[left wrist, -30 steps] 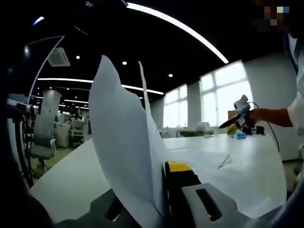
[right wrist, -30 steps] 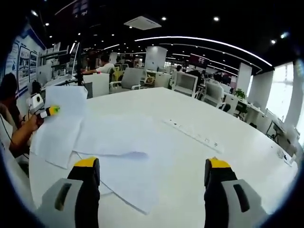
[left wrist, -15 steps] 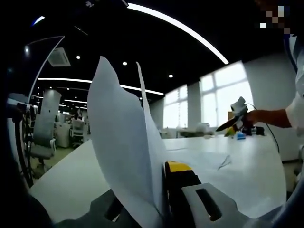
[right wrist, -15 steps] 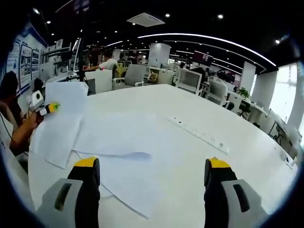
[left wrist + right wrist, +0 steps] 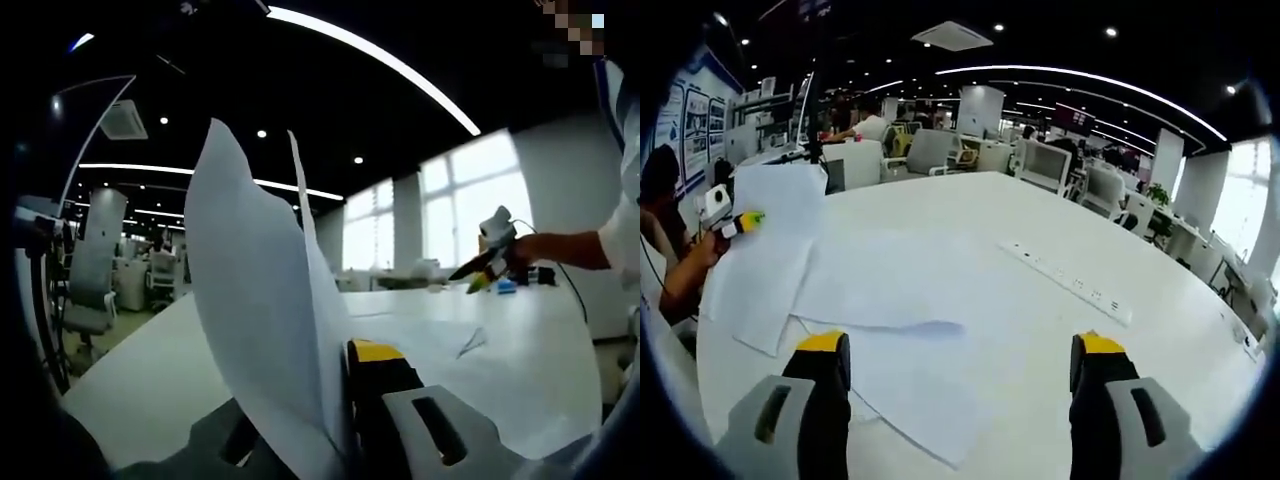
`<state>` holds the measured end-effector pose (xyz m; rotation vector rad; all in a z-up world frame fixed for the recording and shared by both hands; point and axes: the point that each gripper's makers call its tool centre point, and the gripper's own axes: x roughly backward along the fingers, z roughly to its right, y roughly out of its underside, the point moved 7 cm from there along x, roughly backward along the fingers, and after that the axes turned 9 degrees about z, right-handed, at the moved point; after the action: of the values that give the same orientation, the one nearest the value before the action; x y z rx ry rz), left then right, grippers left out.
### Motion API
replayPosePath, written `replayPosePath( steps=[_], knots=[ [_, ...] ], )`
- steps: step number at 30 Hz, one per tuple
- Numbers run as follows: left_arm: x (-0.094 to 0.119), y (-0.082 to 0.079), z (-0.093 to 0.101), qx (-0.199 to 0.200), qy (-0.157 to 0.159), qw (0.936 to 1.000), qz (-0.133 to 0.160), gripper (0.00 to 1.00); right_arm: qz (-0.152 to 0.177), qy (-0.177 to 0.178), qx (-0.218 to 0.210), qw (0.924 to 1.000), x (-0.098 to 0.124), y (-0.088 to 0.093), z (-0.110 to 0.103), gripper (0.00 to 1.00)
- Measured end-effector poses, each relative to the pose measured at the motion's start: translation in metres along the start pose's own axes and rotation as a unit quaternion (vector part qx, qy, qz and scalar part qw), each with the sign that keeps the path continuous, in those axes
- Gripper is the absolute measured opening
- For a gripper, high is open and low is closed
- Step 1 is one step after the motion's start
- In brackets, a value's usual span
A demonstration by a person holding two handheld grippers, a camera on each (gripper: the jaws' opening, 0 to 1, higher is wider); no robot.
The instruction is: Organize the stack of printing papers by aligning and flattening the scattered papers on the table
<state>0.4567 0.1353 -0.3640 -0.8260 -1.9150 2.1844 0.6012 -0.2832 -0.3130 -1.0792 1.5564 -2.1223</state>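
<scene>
The left tool point(image 5: 345, 400) is clamped on a few sheets of printing paper point(image 5: 265, 300), held by one edge so that they stand upright and fan apart above the jaws in the left gripper view. In the right gripper view the same left tool point(image 5: 740, 222) shows at the far left, with its held sheets point(image 5: 770, 250) hanging down to the tabletop point(image 5: 1040, 230). The right tool point(image 5: 960, 385) hovers over the tabletop with its jaws wide apart and nothing between them; in the left gripper view it point(image 5: 478, 272) is seen off to the right, well apart from the held sheets. More loose sheets point(image 5: 900, 330) lie scattered and overlapping on the tabletop just ahead of the right tool, one with a curled, lifted edge.

The main risk looks to be the edge-only grip: the sheets are splayed, so one could slip out or fold over when they are lowered, leaving a crease rather than a flat stack. If the held sheets come down on the curled edge of the loose ones, that edge would likely be trapped and bent under. Pushing the loose sheets with the open right tool could also skid them toward the power strip point(image 5: 1070, 285) instead of squaring them
</scene>
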Motion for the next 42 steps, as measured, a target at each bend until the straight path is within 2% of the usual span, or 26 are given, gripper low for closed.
replayPosePath(
  steps=[42],
  knots=[
    [0.002, -0.002, -0.002, 0.006, -0.003, 0.9999, 0.007, 0.09, -0.022, -0.025, -0.004, 0.9994, -0.032, 0.007, -0.009, 0.85]
  ],
)
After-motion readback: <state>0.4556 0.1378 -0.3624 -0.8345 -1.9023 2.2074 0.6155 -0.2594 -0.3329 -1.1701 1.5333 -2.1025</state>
